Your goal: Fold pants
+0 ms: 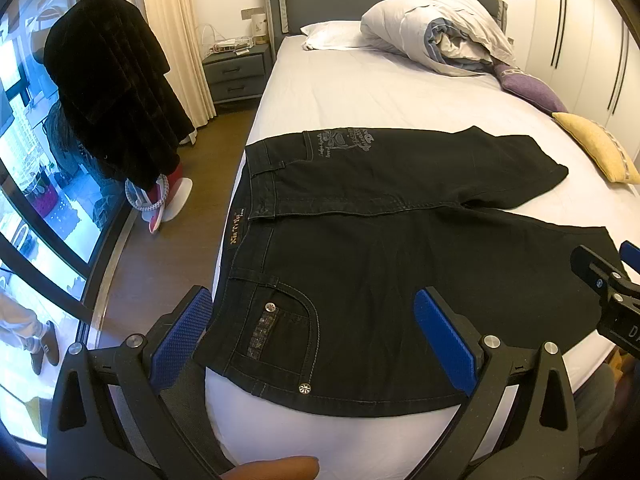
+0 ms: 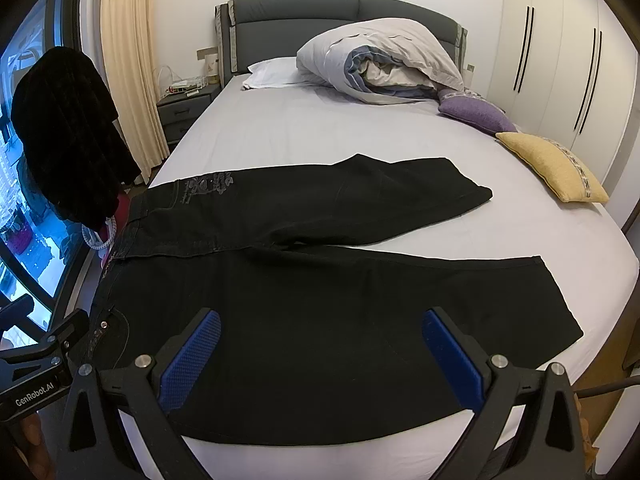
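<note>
Bedroom scene with a bed [image 2: 320, 128] under a pale sheet, a grey padded headboard [image 2: 344, 12] at the far end and a white wardrobe [image 2: 560, 60] along the right wall. Black pants [image 2: 320, 280] lie spread flat on the near half of the bed, waistband toward the left edge and both legs running to the right; the far leg angles away from the near one, so the two are apart at the hems. A rolled duvet [image 2: 384, 60] and a white pillow [image 2: 272, 72] rest by the headboard, with a purple cushion [image 2: 476, 114] and a yellow cushion [image 2: 552, 168] along the right side of the bed.

Left hand-held gripper [image 1: 312, 332]: jaws fully spread above the front pocket [image 1: 280, 332] near the waistband, gripping nothing. Right hand-held gripper [image 2: 320, 356]: jaws likewise fully spread over the near leg, gripping nothing. Whether either touches the cloth cannot be told.

At left, a dark garment [image 1: 112, 92] hangs beside a large window [image 1: 24, 200], next to cream curtains [image 1: 176, 32] and a grey nightstand [image 1: 236, 72].
</note>
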Available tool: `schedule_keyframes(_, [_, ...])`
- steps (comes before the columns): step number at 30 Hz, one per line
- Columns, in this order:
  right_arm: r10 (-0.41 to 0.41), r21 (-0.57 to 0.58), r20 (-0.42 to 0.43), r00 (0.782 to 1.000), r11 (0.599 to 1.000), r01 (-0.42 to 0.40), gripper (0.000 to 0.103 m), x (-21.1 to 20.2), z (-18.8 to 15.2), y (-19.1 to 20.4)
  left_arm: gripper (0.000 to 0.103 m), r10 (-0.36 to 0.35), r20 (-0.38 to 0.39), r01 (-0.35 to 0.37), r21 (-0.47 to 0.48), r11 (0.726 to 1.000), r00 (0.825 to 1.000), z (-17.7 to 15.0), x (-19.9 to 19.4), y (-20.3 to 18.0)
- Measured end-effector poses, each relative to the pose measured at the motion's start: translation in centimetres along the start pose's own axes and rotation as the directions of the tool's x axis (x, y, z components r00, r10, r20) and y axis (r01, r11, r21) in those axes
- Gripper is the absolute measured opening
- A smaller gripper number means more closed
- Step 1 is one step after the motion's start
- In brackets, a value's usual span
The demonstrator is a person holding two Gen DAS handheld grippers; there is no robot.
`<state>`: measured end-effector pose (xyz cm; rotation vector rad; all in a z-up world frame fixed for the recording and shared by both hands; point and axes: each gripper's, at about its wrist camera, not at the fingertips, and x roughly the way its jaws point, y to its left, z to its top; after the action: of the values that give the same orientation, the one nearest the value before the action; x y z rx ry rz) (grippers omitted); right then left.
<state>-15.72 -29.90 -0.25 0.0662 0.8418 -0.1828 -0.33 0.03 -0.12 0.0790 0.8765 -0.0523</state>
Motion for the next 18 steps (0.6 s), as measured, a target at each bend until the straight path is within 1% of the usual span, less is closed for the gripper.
schedule_keyframes(18, [-0.002,0.001,-0.006,1.0,1.0,0.002,0.103,0.4,-0.17,0.51,0.103,-0.001,-0.005,0.001,-0.002,1.0,1.0,0.0,0.42,-0.08])
